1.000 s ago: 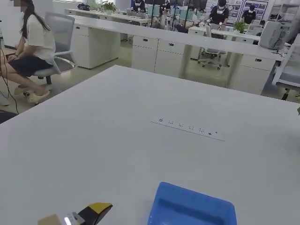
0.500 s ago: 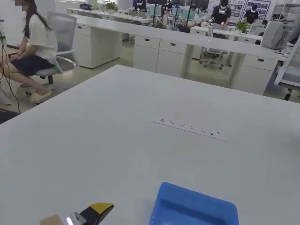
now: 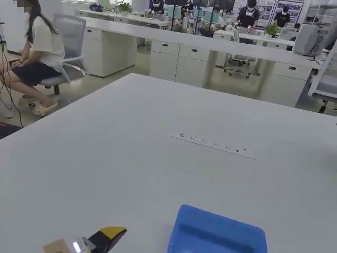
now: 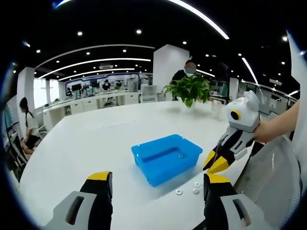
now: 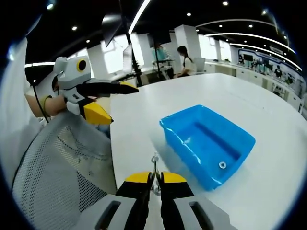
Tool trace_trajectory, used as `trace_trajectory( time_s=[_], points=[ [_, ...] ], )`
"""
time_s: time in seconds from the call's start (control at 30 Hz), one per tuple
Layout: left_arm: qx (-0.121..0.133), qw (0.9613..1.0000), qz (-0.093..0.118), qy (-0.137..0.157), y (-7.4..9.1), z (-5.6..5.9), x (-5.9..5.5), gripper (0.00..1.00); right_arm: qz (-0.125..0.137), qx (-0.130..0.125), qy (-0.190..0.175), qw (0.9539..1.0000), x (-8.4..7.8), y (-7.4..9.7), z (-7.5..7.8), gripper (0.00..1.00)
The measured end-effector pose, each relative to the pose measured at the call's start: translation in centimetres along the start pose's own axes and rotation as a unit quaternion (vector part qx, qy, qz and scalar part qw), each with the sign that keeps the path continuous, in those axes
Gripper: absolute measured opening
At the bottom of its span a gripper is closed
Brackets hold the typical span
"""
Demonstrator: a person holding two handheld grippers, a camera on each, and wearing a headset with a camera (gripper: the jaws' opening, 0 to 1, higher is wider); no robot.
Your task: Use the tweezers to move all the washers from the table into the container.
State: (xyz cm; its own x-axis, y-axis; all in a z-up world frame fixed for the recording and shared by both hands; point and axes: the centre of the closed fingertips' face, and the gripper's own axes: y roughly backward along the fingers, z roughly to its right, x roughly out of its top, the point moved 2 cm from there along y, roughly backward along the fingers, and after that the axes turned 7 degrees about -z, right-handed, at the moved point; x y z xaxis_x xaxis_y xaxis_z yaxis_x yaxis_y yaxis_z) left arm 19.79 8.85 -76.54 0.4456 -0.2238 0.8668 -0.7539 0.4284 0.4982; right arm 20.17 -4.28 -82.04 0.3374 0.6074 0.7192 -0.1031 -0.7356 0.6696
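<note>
Nothing shifted since a second ago; container [image 3: 210, 232] unmoved. Right gripper [image 5: 154, 178] pinched on tweezers [image 5: 155, 165]; left gripper [image 4: 158, 178] wide, empty. One washer [image 5: 222, 165] in container, three washers [image 4: 179, 192] on table [image 4: 96, 143] beside it. Step, likely: pick-up. Next: tips onto a loose washer.

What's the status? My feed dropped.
Left gripper open. Right gripper shut on tweezers. One washer in blue container, three washers on table. Nothing blocking.
</note>
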Motion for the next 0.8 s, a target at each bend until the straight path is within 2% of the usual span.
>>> trace_trajectory(
  time_s=[0.07, 0.2, 0.3, 0.53, 0.67, 0.7, 0.8],
  points=[
    [0.000, 1.0000, 0.000, 0.000, 0.0, 0.0, 0.0, 0.79, 0.001, 0.003, 0.002, 1.0000, 0.0, -0.1, -0.4, 0.04],
    [0.001, 1.0000, 0.002, 0.000, 0.0, 0.0, 0.1, 0.79, -0.008, -0.008, 0.054, 0.9985, 0.1, -0.4, -1.1, 0.04],
    [0.003, 1.0000, 0.008, 0.003, 0.1, -0.1, 0.3, 0.79, -0.008, -0.019, 0.079, 0.9967, 0.0, -0.7, -1.5, 0.04],
    [0.010, 0.9997, 0.018, 0.008, 0.3, -0.3, 0.7, 0.79, -0.007, -0.045, 0.096, 0.9944, 0.0, -0.8, -1.7, 0.03],
    [0.010, 0.9996, 0.025, 0.010, 0.4, -0.2, 0.9, 0.79, 0.003, -0.056, 0.064, 0.9963, -0.1, -0.6, -1.2, 0.03],
    [0.010, 0.9996, 0.025, 0.010, 0.5, -0.2, 0.9, 0.79, 0.008, -0.058, 0.036, 0.9976, -0.1, -0.5, -0.9, 0.03],
    [0.009, 0.9996, 0.026, 0.011, 0.5, -0.2, 0.9, 0.79, 0.026, -0.060, -0.019, 0.9977, -0.2, -0.1, -0.1, 0.03]
  ],
)
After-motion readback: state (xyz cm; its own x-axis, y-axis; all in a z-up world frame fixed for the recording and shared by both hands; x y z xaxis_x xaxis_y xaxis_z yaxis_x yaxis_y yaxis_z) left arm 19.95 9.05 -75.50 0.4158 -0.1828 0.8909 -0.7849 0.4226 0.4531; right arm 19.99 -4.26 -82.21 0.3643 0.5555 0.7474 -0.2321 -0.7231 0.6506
